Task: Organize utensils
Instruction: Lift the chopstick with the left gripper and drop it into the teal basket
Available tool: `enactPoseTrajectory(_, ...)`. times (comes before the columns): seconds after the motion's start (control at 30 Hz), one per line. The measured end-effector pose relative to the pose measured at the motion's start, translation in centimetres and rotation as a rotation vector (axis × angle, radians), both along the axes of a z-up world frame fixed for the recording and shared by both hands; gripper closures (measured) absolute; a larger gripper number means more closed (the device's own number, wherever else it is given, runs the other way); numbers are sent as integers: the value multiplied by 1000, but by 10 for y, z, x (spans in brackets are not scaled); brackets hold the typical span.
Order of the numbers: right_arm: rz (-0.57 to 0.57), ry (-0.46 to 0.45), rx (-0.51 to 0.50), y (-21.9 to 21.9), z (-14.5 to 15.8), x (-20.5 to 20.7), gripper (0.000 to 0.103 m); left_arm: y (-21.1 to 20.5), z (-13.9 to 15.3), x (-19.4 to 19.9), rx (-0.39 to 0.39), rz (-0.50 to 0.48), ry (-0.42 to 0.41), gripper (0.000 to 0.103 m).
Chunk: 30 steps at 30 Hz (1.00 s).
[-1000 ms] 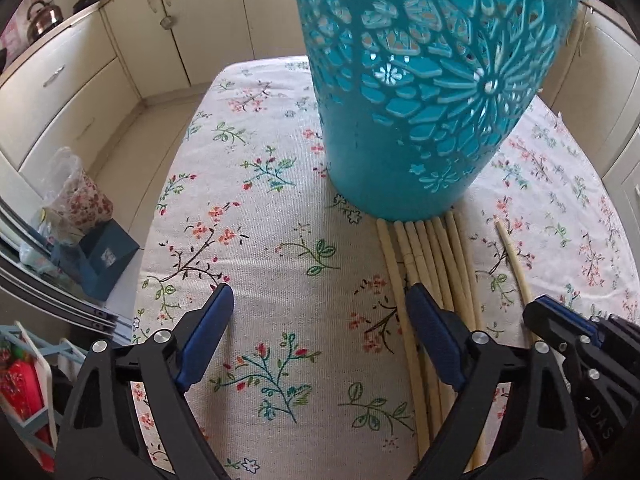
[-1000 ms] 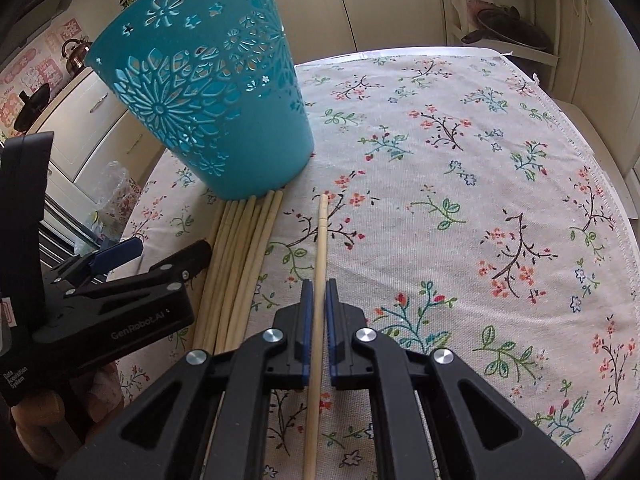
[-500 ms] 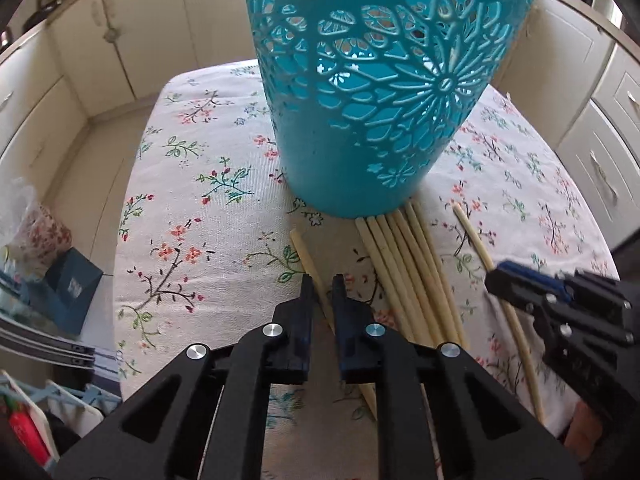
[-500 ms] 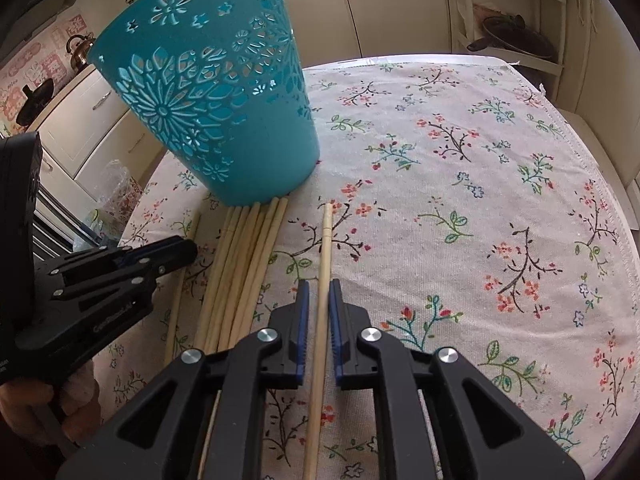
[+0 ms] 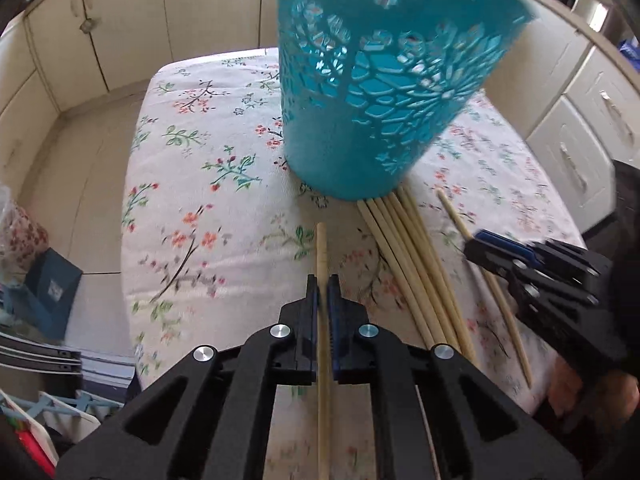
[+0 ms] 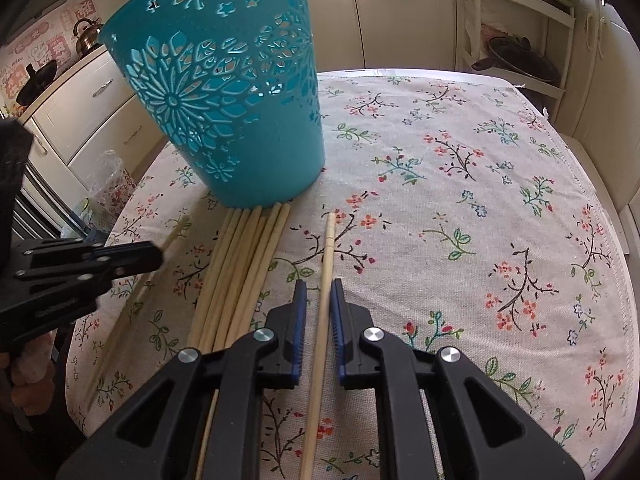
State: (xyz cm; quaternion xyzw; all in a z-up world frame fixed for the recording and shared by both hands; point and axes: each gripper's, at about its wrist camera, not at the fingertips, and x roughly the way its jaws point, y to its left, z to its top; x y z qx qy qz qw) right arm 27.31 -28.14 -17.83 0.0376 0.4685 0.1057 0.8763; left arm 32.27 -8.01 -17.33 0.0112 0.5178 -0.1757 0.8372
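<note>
Left gripper (image 5: 323, 284): clenched on chopstick (image 5: 321, 256) | right gripper (image 6: 319, 292): released around second chopstick (image 6: 325, 264) | basket (image 5: 376, 92) at 12 o'clock | risk: basket tipped by stick.

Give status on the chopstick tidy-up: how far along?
Done: nothing visibly; no chopstick pokes out of the teal basket. In hand: the left gripper is shut on one chopstick; the right gripper straddles a second chopstick, and whether it is clamped is unclear. Left: those two, plus the bundle lying on the tablecloth against the basket's base.
</note>
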Motion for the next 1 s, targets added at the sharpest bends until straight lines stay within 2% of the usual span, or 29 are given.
enactPoseTrajectory(0.1,-3,0,4,0,-1,-2,91,11,13,-15,-34,-10,-14,98)
enactPoseTrajectory(0.2,-6,3,8,-1,0,-2,91,23,39,-32,-135,-14,-33,98)
enactPoseTrajectory(0.27,-8,3,5,-1,0,-3,91,30,67,-40,-213,-20,-70,98)
enactPoseTrajectory(0.4,-12,6,6,-1,0,-3,91,39,143,-39,-329,-25,-240,98)
enactPoseTrajectory(0.47,-14,7,10,-1,0,-3,91,38,175,-31,-360,-9,-344,98)
enactPoseTrajectory(0.53,-14,7,14,-2,0,-3,91,35,200,-18,-381,23,-434,98)
enactPoseTrajectory(0.6,-15,8,19,-3,0,-3,91,29,214,-2,-416,61,-488,98)
enactPoseTrajectory(0.63,-15,8,21,-3,0,-3,91,26,221,8,-432,90,-523,98)
enactPoseTrajectory(0.73,-20,7,34,-5,-1,-3,91,17,230,36,-413,177,-624,98)
enactPoseTrajectory(0.83,-23,7,42,-6,-1,-3,91,6,224,62,-357,244,-686,98)
enactPoseTrajectory(1.0,-30,11,62,-8,-1,-1,91,-3,196,96,-346,305,-669,98)
